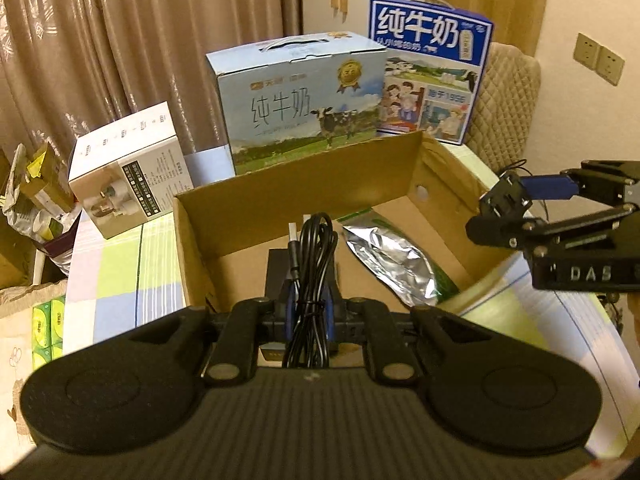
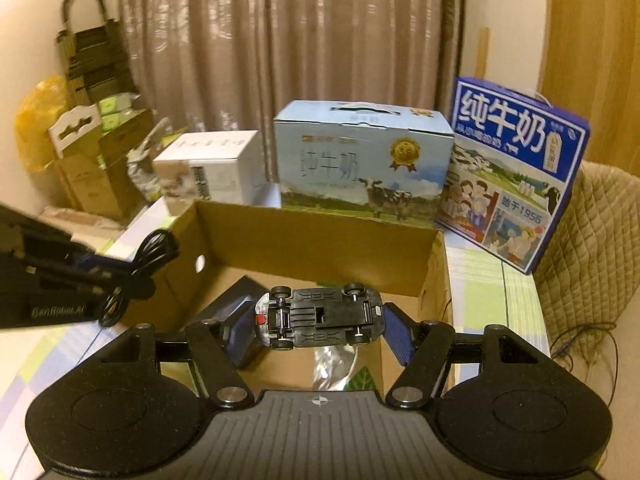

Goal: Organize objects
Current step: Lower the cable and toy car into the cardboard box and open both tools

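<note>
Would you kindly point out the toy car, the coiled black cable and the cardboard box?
toy car [image 2: 320, 316]: right wrist view, middle of its upturned underside.
coiled black cable [image 1: 314, 264]: left wrist view, middle of the bundle.
cardboard box [image 1: 320, 180]: left wrist view, far inner wall.

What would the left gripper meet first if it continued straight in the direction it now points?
Probably the black box lying in the open cardboard box: the left gripper, shut on a coiled black USB cable, points down at it. Depth is unclear.
</note>
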Action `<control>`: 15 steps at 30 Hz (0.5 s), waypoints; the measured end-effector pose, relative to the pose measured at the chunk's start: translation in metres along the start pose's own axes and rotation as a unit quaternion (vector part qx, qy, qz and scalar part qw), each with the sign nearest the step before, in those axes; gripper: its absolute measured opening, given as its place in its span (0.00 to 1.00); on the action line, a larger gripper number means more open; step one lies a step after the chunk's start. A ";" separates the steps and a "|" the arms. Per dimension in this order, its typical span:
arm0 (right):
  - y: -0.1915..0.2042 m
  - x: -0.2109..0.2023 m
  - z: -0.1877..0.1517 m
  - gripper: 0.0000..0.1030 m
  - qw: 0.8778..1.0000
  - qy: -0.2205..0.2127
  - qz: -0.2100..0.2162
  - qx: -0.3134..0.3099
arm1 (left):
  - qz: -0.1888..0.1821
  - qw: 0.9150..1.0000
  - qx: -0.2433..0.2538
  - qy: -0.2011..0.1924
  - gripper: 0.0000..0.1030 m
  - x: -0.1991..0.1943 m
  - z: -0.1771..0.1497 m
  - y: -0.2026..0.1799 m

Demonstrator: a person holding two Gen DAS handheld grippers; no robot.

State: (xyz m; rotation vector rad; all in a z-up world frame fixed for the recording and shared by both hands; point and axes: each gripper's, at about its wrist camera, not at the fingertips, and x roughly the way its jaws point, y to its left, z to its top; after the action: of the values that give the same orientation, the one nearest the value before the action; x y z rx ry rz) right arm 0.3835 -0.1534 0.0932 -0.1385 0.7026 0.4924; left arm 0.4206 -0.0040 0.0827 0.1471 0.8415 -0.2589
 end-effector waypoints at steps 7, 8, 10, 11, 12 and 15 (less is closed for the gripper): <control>-0.011 0.028 -0.001 0.62 1.000 0.018 -0.003 0.007 | -0.006 1.000 -0.002 0.011 0.11 0.028 0.001 -0.005; -0.012 0.030 -0.003 0.62 1.000 0.020 -0.004 0.010 | -0.007 1.000 -0.002 0.012 0.11 0.031 0.002 -0.006; -0.015 0.035 -0.006 0.62 1.000 0.025 -0.004 0.012 | -0.010 1.000 -0.002 0.014 0.11 0.037 0.003 -0.010; -0.016 0.037 -0.007 0.62 1.000 0.027 -0.004 0.012 | -0.012 1.000 -0.002 0.014 0.11 0.040 0.003 -0.011; -0.018 0.040 -0.009 0.62 0.999 0.029 -0.005 0.013 | -0.013 1.000 -0.001 0.016 0.11 0.043 0.003 -0.014; -0.023 0.044 -0.011 0.62 0.999 0.033 -0.006 0.020 | -0.016 1.000 0.002 0.017 0.11 0.049 0.005 -0.019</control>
State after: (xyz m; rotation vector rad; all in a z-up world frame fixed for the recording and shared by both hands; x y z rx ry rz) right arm 0.4163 -0.1594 0.0551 -0.1217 0.7754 0.4625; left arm 0.4496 -0.0320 0.0487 0.1418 0.8772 -0.2888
